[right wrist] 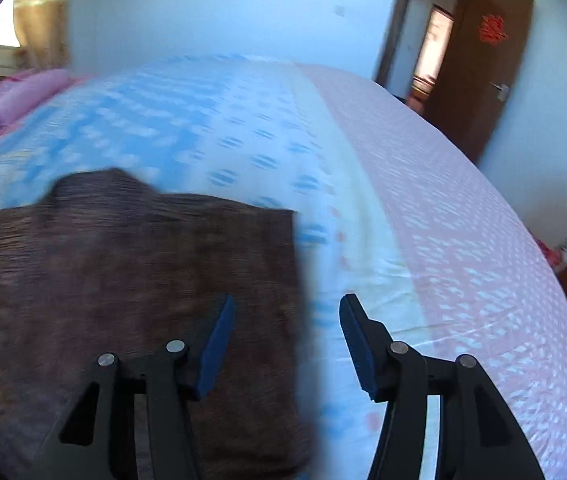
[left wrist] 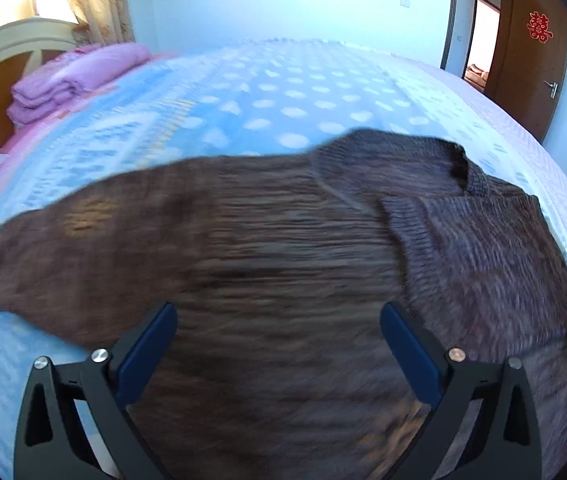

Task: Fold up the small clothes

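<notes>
The sweater lies spread on the bed. The left claw is over its middle; the right claw straddles its right edge. Folded bedding sits far left by the headboard; the door stands behind, right.

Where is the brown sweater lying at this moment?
The brown sweater lies spread on the blue dotted bed cover, directly under the open left gripper. In the right wrist view it fills the lower left, beside the open right gripper.

the knitted sweater is showing dark brown, the bedspread is showing light blue with white dots, and the folded blanket is showing lilac pink.
</notes>
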`<action>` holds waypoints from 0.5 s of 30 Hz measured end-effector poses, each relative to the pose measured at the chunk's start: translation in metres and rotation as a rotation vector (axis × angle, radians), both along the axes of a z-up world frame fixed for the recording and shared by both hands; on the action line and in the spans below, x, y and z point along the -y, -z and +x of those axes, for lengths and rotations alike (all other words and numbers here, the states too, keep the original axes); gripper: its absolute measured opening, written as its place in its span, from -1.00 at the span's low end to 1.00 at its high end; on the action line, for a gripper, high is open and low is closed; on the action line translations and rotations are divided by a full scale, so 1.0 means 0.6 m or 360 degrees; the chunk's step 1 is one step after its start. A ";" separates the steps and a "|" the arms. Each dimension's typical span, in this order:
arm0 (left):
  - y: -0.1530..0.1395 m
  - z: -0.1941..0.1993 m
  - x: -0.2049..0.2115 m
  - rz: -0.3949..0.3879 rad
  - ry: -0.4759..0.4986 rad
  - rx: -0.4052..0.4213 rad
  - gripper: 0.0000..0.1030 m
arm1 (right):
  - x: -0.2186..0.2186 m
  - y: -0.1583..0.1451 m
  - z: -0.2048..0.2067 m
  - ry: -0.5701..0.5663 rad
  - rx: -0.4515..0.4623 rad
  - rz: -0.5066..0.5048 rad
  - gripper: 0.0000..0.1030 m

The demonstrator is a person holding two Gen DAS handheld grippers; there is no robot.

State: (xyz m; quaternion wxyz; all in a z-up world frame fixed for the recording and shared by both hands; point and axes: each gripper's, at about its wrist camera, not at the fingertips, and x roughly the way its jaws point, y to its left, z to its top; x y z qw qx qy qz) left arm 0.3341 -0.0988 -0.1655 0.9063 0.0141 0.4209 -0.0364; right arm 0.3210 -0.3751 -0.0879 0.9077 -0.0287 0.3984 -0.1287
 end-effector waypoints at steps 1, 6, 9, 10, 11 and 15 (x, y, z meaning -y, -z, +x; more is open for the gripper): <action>-0.008 -0.008 -0.016 0.0017 0.0001 0.0027 1.00 | -0.024 -0.003 -0.006 -0.0093 0.0013 0.0042 0.08; -0.031 -0.033 -0.126 0.0121 -0.0103 0.0089 1.00 | -0.115 0.036 -0.012 -0.0360 -0.0025 0.0076 0.08; -0.027 -0.035 -0.205 0.0207 -0.0243 0.0089 1.00 | -0.135 0.081 -0.002 -0.0375 -0.0093 0.0063 0.08; -0.023 -0.035 -0.238 0.0222 -0.0297 0.0074 1.00 | -0.134 0.083 -0.005 -0.0371 -0.0063 0.0066 0.08; -0.019 -0.037 -0.263 0.0232 -0.0339 0.0061 1.00 | -0.131 0.081 -0.004 -0.0370 -0.0057 0.0077 0.08; -0.005 -0.037 -0.382 0.0265 -0.0573 0.0029 1.00 | -0.124 0.084 -0.001 -0.0342 -0.0046 0.0098 0.18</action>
